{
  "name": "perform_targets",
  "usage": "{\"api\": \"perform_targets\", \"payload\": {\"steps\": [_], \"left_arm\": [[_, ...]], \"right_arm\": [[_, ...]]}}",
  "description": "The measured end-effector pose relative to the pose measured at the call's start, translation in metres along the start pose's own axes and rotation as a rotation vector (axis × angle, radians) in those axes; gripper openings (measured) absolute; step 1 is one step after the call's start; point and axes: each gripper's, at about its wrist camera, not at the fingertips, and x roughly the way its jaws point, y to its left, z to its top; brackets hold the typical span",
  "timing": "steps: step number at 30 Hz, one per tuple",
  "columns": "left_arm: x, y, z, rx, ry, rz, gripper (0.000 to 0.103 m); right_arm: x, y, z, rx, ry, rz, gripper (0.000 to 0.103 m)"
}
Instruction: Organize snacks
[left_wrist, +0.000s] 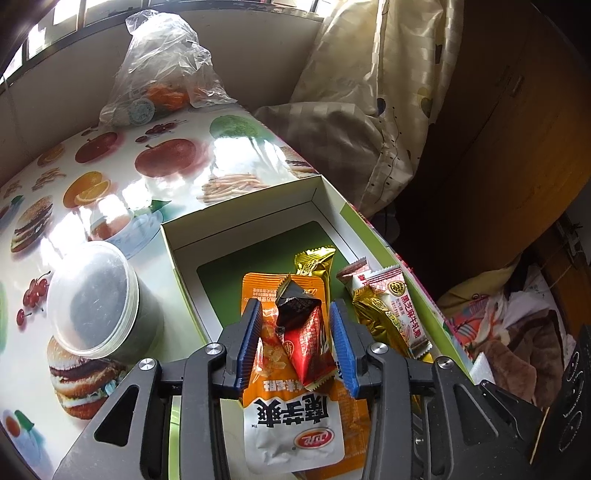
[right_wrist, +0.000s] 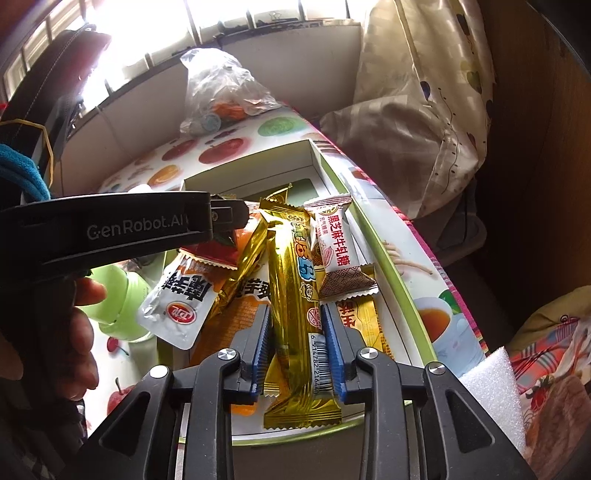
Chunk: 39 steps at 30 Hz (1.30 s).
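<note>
An open green-and-white box (left_wrist: 236, 225) stands on the fruit-print table and holds several snacks. My left gripper (left_wrist: 295, 314) is over the box, its blue pads on either side of a red and dark triangular candy (left_wrist: 304, 332); I cannot tell if they touch it. Under it lies an orange and white pouch (left_wrist: 291, 424). A white nougat bar (left_wrist: 395, 302) and gold bars lie to the right. My right gripper (right_wrist: 297, 319) has its pads around a long gold bar (right_wrist: 295, 295) above the box (right_wrist: 388, 258). The left gripper's body (right_wrist: 129, 225) crosses the right wrist view.
A lidded round plastic tub (left_wrist: 92, 295) stands left of the box. A clear plastic bag (left_wrist: 162, 70) with items sits at the table's far end. Curtain and bedding (left_wrist: 369, 110) hang past the table's right edge. White foam (right_wrist: 495, 387) lies at lower right.
</note>
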Motion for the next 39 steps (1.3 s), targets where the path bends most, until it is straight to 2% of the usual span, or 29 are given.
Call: {"api": "perform_targets", "payload": {"steps": [20, 31, 33, 39], "left_arm": [[-0.057, -0.007, -0.021, 0.005, -0.106, 0.037, 0.041], [-0.089, -0.001, -0.051, -0.014, -0.152, 0.077, 0.041], [-0.096, 0.000, -0.058, -0.018, -0.168, 0.113, 0.041], [-0.112, 0.008, -0.081, -0.043, -0.198, 0.147, 0.041]], "right_arm": [[-0.027, 0.013, -0.011, -0.013, -0.064, -0.003, 0.043], [-0.048, 0.024, -0.022, -0.037, -0.115, 0.000, 0.045], [-0.052, 0.026, -0.026, -0.045, -0.128, -0.007, 0.045], [-0.060, 0.032, -0.035, -0.056, -0.141, -0.006, 0.046]]}}
